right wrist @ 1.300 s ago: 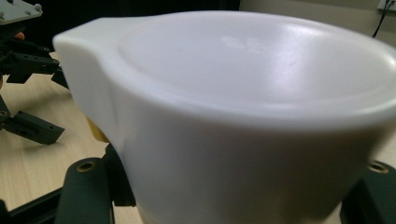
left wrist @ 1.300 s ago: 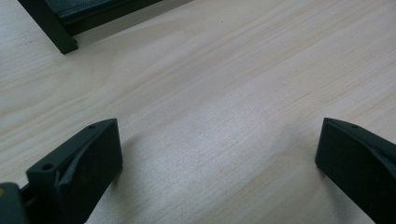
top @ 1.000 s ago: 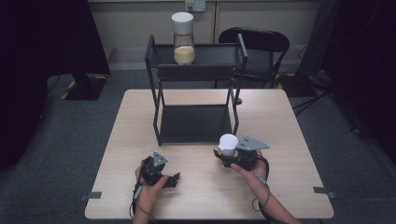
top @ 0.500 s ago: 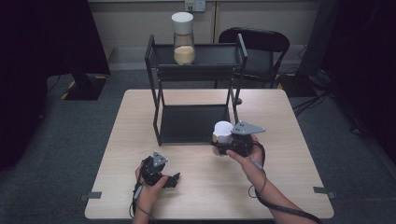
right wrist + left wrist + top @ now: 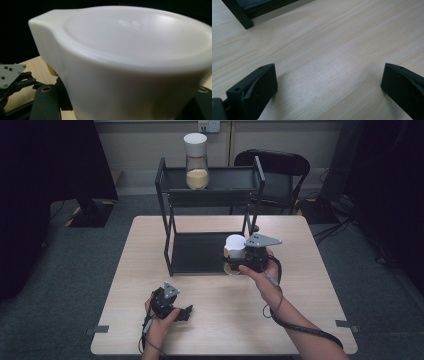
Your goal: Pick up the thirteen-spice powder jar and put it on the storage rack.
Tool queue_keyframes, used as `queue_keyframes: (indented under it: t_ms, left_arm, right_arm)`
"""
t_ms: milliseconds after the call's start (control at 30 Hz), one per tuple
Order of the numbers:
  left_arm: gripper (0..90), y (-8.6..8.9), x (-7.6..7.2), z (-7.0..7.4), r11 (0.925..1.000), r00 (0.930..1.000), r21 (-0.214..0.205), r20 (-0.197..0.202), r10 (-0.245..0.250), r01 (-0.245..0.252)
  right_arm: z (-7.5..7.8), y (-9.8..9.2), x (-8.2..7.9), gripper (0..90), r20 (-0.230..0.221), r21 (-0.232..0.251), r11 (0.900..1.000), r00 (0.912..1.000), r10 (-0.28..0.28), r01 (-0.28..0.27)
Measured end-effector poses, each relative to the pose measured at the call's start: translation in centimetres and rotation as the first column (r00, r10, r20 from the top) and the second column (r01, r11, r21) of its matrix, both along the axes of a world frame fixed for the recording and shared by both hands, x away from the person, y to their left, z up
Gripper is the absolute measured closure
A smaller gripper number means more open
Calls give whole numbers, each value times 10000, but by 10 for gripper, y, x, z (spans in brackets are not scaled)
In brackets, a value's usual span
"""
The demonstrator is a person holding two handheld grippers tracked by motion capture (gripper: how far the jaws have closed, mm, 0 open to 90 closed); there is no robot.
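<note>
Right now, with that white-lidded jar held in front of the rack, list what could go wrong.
1. The right hand-held gripper holds the white-lidded jar close to the black rack's front post; a careless swing might knock it.
2. A second jar stands on the top shelf; jolting the rack could tip it.
3. The left hand-held gripper rests open on the table, so nothing would steady a slipping jar.
</note>
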State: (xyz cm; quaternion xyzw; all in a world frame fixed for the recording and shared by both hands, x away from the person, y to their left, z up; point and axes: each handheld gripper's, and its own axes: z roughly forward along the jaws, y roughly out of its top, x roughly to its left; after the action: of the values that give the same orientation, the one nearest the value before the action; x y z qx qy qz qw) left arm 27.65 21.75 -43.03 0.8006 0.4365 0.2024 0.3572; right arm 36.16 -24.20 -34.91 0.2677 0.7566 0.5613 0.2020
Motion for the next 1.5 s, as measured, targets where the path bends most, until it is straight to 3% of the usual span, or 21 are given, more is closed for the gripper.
queue_keyframes:
  t_ms: [1500]
  left_arm:
    - [0,0,0,0,10000,10000,0,-17,5,-5]
  right_arm:
    - [140,19,36,307,498,-439,9986,9984,-280,302]
